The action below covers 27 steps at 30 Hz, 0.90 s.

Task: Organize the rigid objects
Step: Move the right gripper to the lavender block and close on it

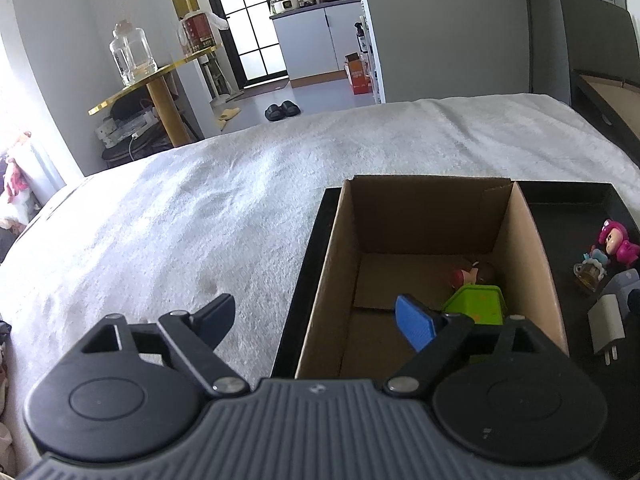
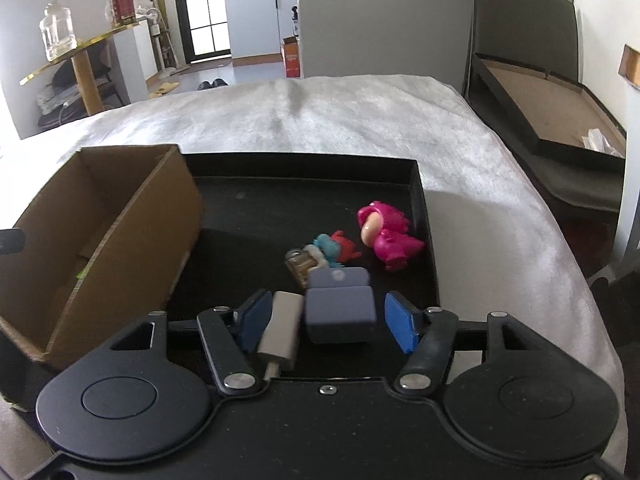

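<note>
Tray: a black tray (image 2: 416, 184) lies on a white bed (image 2: 320, 112), bare blanket beyond its far rim.
Box: a cardboard box (image 1: 532, 240) fills the tray's left side.
Left gripper (image 1: 316, 320): jaws wide open, empty, one finger over the box.
Right gripper (image 2: 328, 320): jaws open around a grey block (image 2: 340, 314) and white charger (image 2: 280, 328); contact unclear.
Toys: pink figure (image 2: 386, 236) near the tray's right wall.
Hidden: a green toy (image 1: 476, 304) in the box, partly covered.
</note>
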### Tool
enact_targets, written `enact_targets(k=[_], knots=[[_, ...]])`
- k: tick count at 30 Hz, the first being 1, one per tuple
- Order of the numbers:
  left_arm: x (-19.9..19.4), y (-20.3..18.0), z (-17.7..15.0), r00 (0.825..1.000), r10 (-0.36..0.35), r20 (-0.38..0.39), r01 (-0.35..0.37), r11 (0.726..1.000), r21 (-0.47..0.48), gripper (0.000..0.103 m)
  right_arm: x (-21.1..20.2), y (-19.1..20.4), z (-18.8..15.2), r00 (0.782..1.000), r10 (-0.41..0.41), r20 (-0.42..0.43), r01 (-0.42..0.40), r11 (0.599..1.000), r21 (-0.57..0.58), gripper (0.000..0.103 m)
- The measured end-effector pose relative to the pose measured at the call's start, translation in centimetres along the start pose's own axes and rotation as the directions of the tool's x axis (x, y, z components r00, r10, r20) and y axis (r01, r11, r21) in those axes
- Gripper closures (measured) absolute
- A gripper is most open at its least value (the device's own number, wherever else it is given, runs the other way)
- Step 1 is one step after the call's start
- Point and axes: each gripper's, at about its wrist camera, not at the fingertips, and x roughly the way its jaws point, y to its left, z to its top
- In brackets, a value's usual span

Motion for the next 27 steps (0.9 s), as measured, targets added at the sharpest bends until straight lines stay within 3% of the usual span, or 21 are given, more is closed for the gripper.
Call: enact_targets(k=[8,12,27], knots=[[0.4,0.1,-0.2,1.0,0.023,-0.011,-0.023,1.0,-0.005,0.016,2.2,-1.3,-0.4,0.999,-0.003,-0.042,0.004,1.0,0.026,0.043],[0.5,0.1,-0.1,1.0,0.026,-0.014,-0.026,1.0,0.004,0.016,2.9,-1.2,-0.7,0.998,0.02,-0.054,-0.018,0.999,0.029,0.059],[0.1,0.7,-0.7,1.0,0.003,-0.003,-0.003,1.0,-0.03,0.016,0.2,-1.1,-2.7,0.993,0.009,-0.115,-0.006,1.0,0.027,0.06]])
